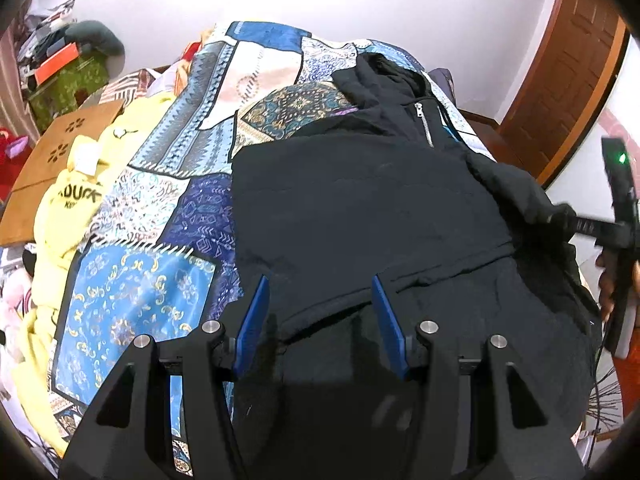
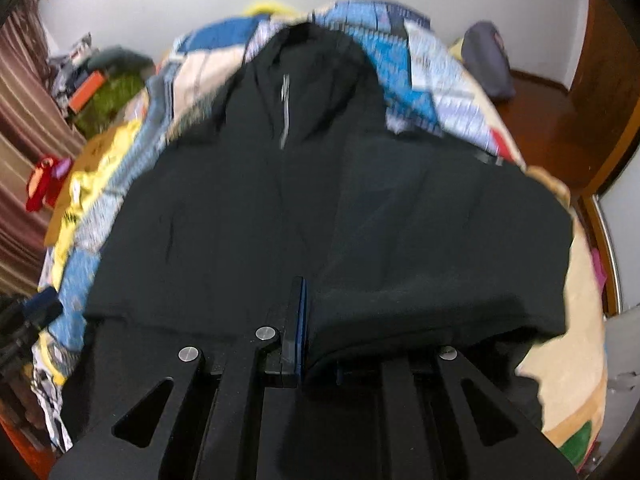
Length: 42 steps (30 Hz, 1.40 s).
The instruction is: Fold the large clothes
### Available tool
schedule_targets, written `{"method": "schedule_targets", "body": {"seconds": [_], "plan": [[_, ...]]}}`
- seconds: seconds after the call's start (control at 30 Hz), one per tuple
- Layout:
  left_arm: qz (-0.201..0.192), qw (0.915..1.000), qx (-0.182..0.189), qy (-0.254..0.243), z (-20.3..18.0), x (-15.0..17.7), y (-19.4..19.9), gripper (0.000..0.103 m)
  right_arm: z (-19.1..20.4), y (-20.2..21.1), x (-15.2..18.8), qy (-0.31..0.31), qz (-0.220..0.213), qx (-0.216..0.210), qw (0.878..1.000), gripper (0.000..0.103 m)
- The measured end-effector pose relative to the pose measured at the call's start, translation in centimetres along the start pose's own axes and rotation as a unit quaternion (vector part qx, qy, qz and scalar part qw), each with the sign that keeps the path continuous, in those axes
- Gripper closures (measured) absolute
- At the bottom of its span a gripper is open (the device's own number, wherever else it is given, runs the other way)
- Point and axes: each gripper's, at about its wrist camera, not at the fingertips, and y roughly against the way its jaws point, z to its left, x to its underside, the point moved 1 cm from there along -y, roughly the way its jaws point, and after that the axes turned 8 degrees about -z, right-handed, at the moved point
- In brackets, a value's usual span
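We are mid-fold on the black hoodie, which lies spread on the patterned bedspread of the bed, hood at the far end. Our right claw is pressed together, pinching a fold of the hoodie's right side and lifting it. We judge the next move is to carry that side leftward across the body and lay it flat. Our left claw is spread about halfway, hovering empty over the near hem.
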Motion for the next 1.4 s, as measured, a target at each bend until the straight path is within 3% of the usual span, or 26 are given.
{"method": "schedule_targets", "body": {"seconds": [0.13,0.23,0.43,0.5,0.6,0.83,1.13,1.27,1.4], "plan": [[0.005,1.0,0.001,-0.001,-0.2,0.3,-0.2,0.051,-0.2,-0.9,1.2,-0.015,0.061,-0.009,0.998,0.085],[0.006,0.9999,0.002,-0.008,-0.7,0.2,-0.3,0.051,-0.2,0.4,1.9,-0.015,0.071,-0.026,0.997,0.082],[0.006,0.9997,0.005,-0.021,-2.3,-0.4,-0.5,0.051,-1.3,5.4,1.9,0.0,0.015,-0.022,1.0,0.077],[0.006,0.9996,0.007,-0.028,-3.0,-0.7,-0.6,0.051,-2.7,6.7,1.6,-0.025,-0.013,-0.019,0.999,0.064],[0.002,0.9991,0.013,-0.039,-4.5,-1.3,-0.8,0.051,-5.9,8.0,1.3,-0.091,-0.047,-0.02,0.995,0.055],[-0.003,0.9975,0.033,-0.063,-8.0,-2.4,-1.5,0.051,-11.9,5.4,2.6,-0.217,-0.034,-0.026,0.975,0.055],[-0.002,0.996,0.04,-0.079,-10.2,-2.5,-2.4,0.051,-14.6,1.8,2.1,-0.311,-0.054,-0.012,0.949,0.055],[0.002,0.9963,0.036,-0.078,-9.8,-2.3,-2.9,0.051,-14.8,1.0,1.4,-0.312,-0.059,-0.005,0.948,0.056],[0.001,0.9972,0.033,-0.067,-8.8,-2.3,-2.9,0.051,-13.9,1.5,0.6,-0.257,-0.074,0.015,0.963,0.081]]}}
